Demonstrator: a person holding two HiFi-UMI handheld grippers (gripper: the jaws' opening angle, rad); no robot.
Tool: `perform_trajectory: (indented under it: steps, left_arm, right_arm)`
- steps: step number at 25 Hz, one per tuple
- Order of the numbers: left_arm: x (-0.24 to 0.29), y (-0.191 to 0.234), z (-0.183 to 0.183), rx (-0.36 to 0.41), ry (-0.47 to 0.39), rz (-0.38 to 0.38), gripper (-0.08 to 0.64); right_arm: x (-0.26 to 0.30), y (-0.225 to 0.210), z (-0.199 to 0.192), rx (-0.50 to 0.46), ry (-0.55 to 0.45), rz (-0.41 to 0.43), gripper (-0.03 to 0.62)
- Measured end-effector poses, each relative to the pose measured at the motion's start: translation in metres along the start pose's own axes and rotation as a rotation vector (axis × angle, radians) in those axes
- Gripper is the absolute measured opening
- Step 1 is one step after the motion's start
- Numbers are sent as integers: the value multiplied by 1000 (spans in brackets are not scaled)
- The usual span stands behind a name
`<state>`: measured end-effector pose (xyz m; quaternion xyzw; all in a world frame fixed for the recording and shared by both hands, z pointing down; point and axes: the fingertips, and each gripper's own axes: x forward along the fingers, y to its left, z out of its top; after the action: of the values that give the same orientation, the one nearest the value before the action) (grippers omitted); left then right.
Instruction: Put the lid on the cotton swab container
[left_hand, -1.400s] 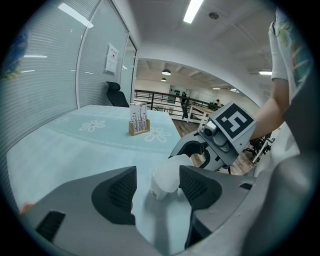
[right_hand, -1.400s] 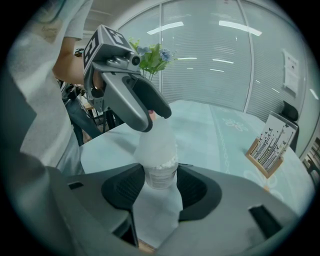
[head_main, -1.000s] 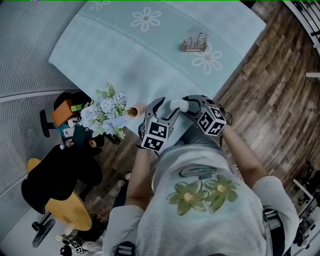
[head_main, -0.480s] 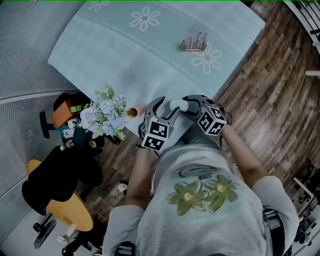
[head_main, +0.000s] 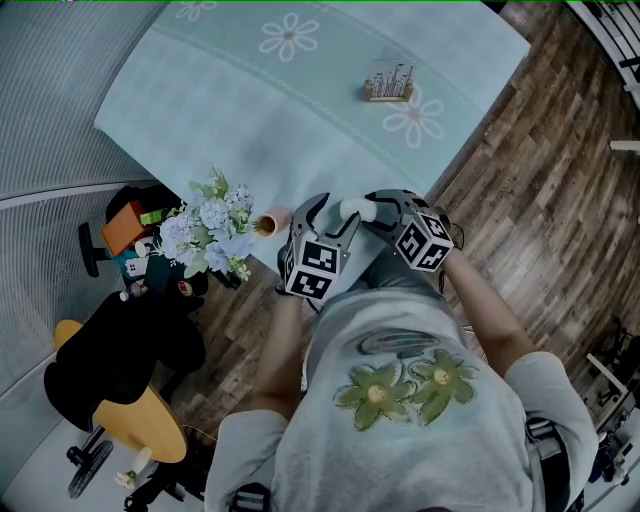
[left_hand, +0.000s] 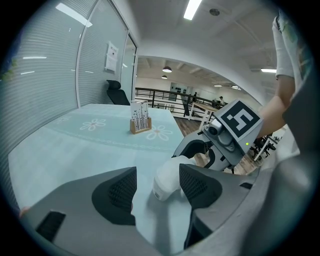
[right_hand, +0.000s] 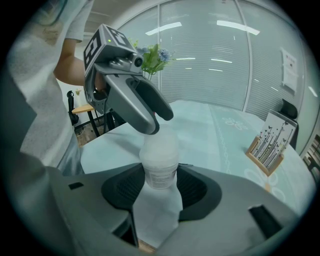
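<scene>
The white cotton swab container (right_hand: 160, 165) sits between the pads of my right gripper (right_hand: 160, 189), which is shut on it just above the table's near edge. In the head view the container (head_main: 357, 210) shows as a small white shape between the two grippers. My left gripper (left_hand: 157, 187) faces it from the other side with its jaws wide. The container (left_hand: 167, 181) lies close to the right pad (left_hand: 197, 185), and a clear gap separates it from the left pad. I cannot make out a separate lid. The left gripper's fingers (right_hand: 150, 107) hang over the container's far end.
The table wears a pale teal cloth (head_main: 300, 110) with flower prints. A wooden card holder (head_main: 389, 85) stands far out on it. A bunch of blue and white flowers (head_main: 210, 228) and a small peach pot (head_main: 270, 222) sit at the near left edge. Chairs (head_main: 120, 380) stand on the floor to the left.
</scene>
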<state>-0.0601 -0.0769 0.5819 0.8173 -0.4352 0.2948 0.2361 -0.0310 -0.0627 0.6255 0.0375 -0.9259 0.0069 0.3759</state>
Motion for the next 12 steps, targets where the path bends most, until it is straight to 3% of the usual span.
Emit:
perform_trajectory:
  steps: [4,12]
  left_arm:
    - [1,0,-1,-7,20,4,267]
    - [2,3,-6,-127,85,-5,265]
  right_arm:
    - [0,0,0,3,0,-2,207]
    - [0,0,0,15,-2,-3,207]
